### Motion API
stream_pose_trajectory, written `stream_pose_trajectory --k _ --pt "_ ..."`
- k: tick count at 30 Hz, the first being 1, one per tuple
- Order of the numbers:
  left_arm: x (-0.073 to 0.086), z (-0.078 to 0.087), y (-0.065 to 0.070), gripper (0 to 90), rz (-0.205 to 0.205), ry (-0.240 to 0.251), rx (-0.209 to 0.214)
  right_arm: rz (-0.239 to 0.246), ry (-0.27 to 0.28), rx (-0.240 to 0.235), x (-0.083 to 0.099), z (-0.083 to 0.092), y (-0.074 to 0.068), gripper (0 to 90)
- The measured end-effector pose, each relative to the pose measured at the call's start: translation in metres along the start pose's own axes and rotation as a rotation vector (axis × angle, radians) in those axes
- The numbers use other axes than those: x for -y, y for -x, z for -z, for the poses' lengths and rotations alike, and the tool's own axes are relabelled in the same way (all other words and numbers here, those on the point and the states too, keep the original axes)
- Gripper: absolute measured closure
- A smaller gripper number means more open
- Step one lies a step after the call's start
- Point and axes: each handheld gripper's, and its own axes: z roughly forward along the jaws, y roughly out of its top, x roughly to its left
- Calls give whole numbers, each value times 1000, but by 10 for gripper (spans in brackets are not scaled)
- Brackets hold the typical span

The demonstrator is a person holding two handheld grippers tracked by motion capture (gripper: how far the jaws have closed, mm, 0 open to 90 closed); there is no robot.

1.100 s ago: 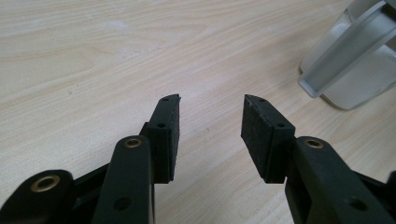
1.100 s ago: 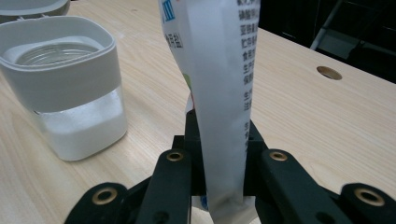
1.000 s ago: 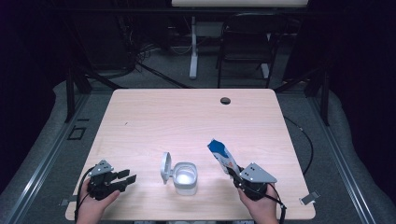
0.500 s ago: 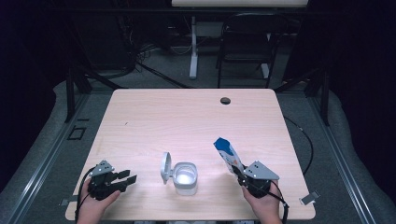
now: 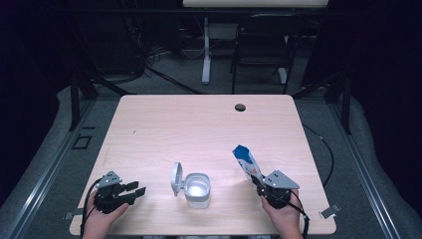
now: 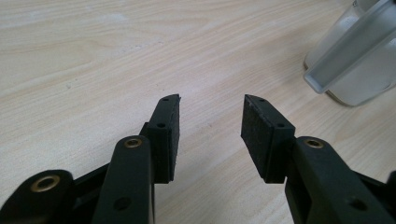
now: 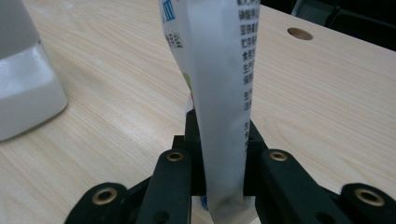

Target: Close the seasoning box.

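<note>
One packet [image 5: 247, 164], one open container [image 5: 197, 189], two grippers, left gripper [image 5: 130, 190], right gripper [image 5: 260, 185].

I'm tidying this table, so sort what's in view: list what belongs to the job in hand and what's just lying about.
In use:
- blue-and-white printed sachet, clamped in the right tongs
- clear square plastic container, hinged lid open
- left tongs, open, nothing between them

Lying about:
- grey metal clip at the table's right edge
- black chair behind the table
</note>
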Motion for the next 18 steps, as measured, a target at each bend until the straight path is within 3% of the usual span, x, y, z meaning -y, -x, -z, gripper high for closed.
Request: stream_pose_trajectory --k 11,18 --pt "1 -2 1 574 -3 -1 2 -8 -35 7 7 -6 4 793" --pt "1 -1 1 574 3 -7 1 -30 -17 -3 12 -5 8 791"
